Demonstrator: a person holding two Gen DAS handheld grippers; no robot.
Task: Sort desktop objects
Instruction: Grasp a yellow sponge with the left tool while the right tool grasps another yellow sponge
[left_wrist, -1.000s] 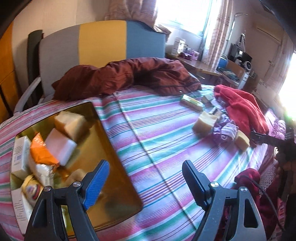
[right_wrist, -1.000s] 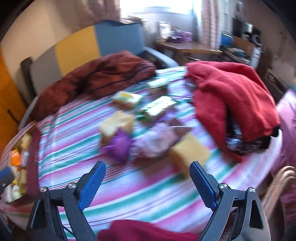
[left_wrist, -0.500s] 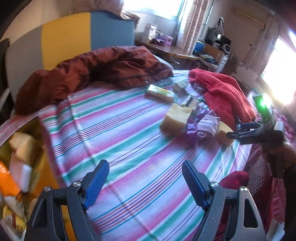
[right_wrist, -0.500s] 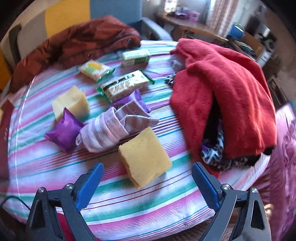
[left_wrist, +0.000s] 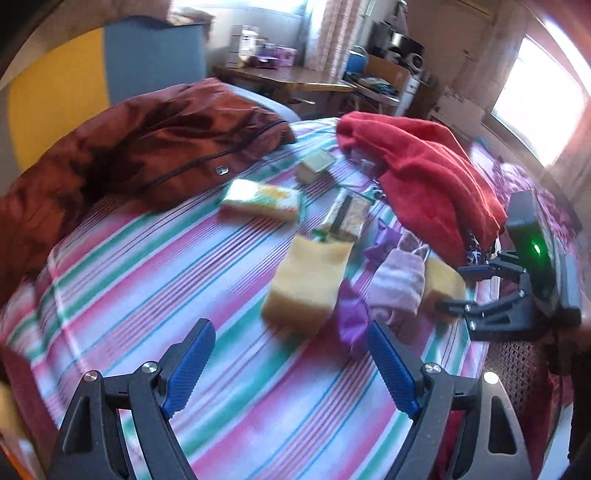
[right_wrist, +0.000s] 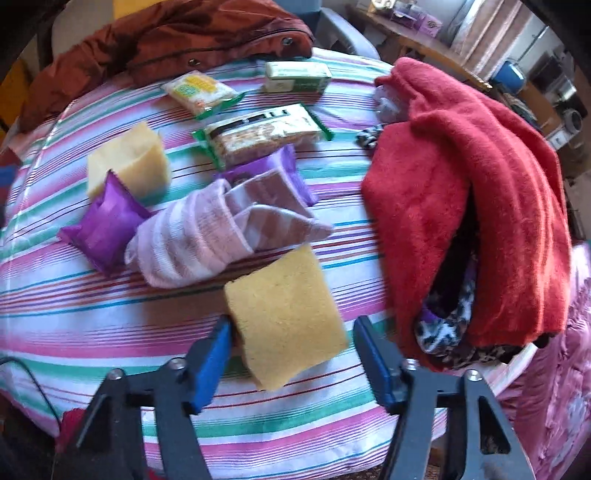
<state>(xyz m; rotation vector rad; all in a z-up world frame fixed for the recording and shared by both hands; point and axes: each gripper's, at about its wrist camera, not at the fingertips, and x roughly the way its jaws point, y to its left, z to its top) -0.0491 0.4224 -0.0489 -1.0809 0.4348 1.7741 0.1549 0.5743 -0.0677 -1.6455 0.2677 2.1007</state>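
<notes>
Seven loose items lie unsorted on the counter (right_wrist: 110, 332); no bin shows in either view, so I judge most of the sorting outstanding. Right tool (right_wrist: 291, 354) is closing, jaws astride the near sponge (right_wrist: 284, 314) at 6 o'clock, pads not visibly pressing. Left tool (left_wrist: 291, 363) stands wide open and empty, short of the second sponge (left_wrist: 306, 284). Counted in the right view: purple sachet (right_wrist: 103, 221) at 9 o'clock, striped cloth (right_wrist: 207, 236) at centre, cracker pack (right_wrist: 262, 133), noodle pack (right_wrist: 197, 90) and box (right_wrist: 295, 75) toward 12. Striped covering on the counter. Red blanket (right_wrist: 480, 192) at 3 o'clock, brown jacket (right_wrist: 177, 37) at 11. Cluttered desk (left_wrist: 295, 79) and bright window (left_wrist: 535, 107) beyond.
</notes>
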